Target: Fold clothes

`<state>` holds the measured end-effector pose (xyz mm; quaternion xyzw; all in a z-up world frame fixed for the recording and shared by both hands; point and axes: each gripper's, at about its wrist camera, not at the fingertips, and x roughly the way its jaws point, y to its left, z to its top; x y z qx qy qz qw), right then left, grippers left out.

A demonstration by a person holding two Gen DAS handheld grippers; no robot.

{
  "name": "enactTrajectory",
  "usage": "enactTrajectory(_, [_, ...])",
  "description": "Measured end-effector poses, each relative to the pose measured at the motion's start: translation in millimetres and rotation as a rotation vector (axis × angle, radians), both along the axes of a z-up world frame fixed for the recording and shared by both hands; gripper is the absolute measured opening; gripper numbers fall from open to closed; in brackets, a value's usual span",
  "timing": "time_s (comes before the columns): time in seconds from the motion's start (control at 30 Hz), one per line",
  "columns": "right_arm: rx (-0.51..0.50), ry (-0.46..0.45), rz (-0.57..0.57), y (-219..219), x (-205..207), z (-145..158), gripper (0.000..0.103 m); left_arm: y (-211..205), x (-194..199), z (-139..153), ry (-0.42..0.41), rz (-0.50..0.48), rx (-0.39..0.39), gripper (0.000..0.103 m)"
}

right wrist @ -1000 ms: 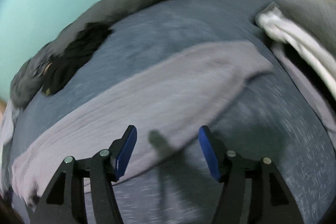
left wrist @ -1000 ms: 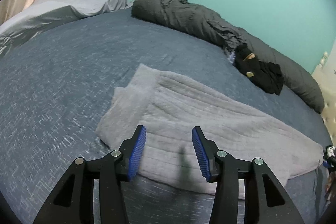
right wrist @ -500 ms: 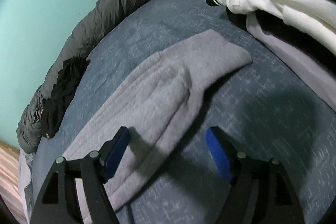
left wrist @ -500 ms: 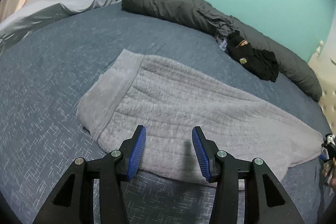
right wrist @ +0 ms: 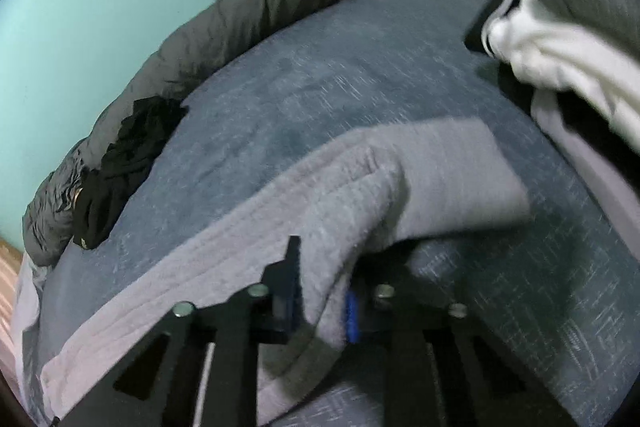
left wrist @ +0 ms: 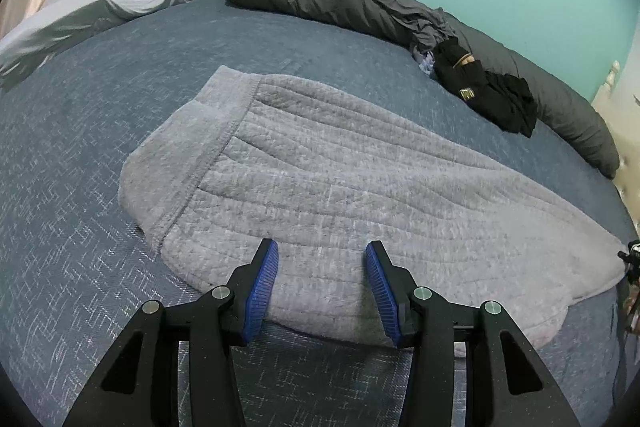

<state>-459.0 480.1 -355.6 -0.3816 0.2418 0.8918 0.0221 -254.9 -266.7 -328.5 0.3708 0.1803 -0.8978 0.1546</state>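
A blue bed (left wrist: pixel 120 75) lies under me, with the grey fleece garment (left wrist: pixel 340 187) spread long across its middle. My right claw (right wrist: pixel 320 303) has its jaws pinched tight on the garment's near edge, lifting a fold, while my left claw (left wrist: pixel 322 287) hangs spread wide over the near hem, gripping nothing.

Your left gripper (left wrist: pixel 322 281) is held low and level, its blue-padded jaws spread wide with nothing between them. Your right gripper (right wrist: pixel 320 293) is tilted and blurred, its jaws drawn close and pinching a fold of grey fleece garment (right wrist: pixel 320 219).
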Motion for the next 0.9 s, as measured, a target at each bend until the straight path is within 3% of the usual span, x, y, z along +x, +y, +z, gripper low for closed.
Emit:
enactTrajectory(0.17, [0.051,0.068,0.039,-7.3,5.5,50.5,0.011,-0.6,1.2,1.9,0.004,0.000,0.001,0.050])
enactTrajectory(0.33, [0.106,0.135,0.058,-9.3,7.5,129.3,0.010,0.8,4.6,4.4,0.011,-0.007,0.004,0.050])
enactTrajectory(0.57, [0.194,0.171,-0.015,21.0,29.6,213.9,0.010,2.4,13.5,12.6,0.031,-0.037,0.018,0.050])
enactTrajectory(0.67, [0.295,0.158,-0.024,36.0,35.1,244.6,0.010,5.8,16.4,15.4,0.032,-0.053,0.026,0.050])
enactTrajectory(0.77, [0.365,0.129,-0.044,48.3,44.5,258.8,0.010,13.4,18.8,17.1,0.032,-0.076,0.029,0.050])
enactTrajectory(0.9, [0.387,0.089,-0.038,42.8,45.5,253.7,0.010,19.3,23.3,20.4,0.037,-0.094,0.027,0.050])
